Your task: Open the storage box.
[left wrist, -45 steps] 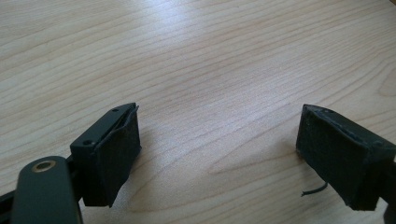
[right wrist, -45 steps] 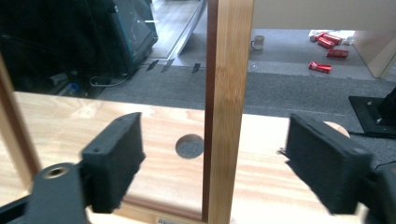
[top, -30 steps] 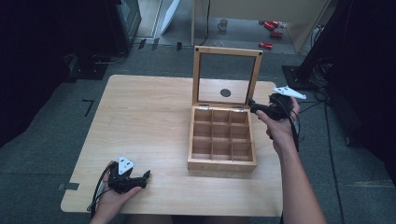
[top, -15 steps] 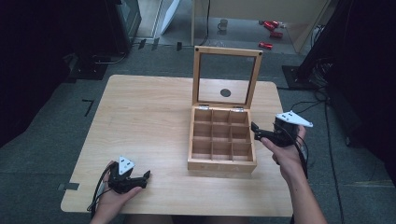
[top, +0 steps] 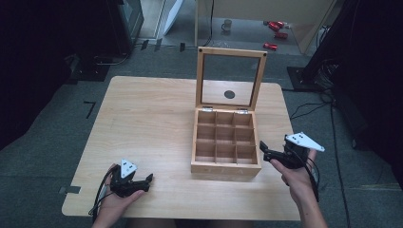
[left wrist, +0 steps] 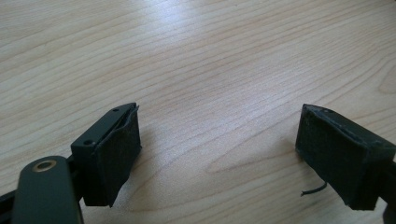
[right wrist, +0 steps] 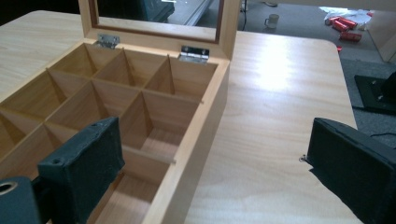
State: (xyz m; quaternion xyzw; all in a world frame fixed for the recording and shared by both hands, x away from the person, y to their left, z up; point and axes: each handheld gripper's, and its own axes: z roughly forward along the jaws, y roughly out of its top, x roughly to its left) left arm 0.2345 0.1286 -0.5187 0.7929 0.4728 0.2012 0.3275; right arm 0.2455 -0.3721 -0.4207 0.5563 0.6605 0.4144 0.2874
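Observation:
A wooden box with several empty compartments stands right of the table's middle. Its glass-paned lid is upright at the back. My right gripper is open just off the box's front right corner, jaws pointing left at its side. In the right gripper view the box wall runs between the wide-apart jaws of the right gripper, and the lid's hinges show. My left gripper rests open near the table's front left edge. Bare wood lies between the jaws of the left gripper.
The light wooden table has rounded corners. A dark round mark shows through the lid's glass. On the floor behind lie a mug and red objects. Cables trail off the right side.
My right gripper has drawn back from beside the lid at the box's far right to its front right corner. The left gripper has stayed in place.

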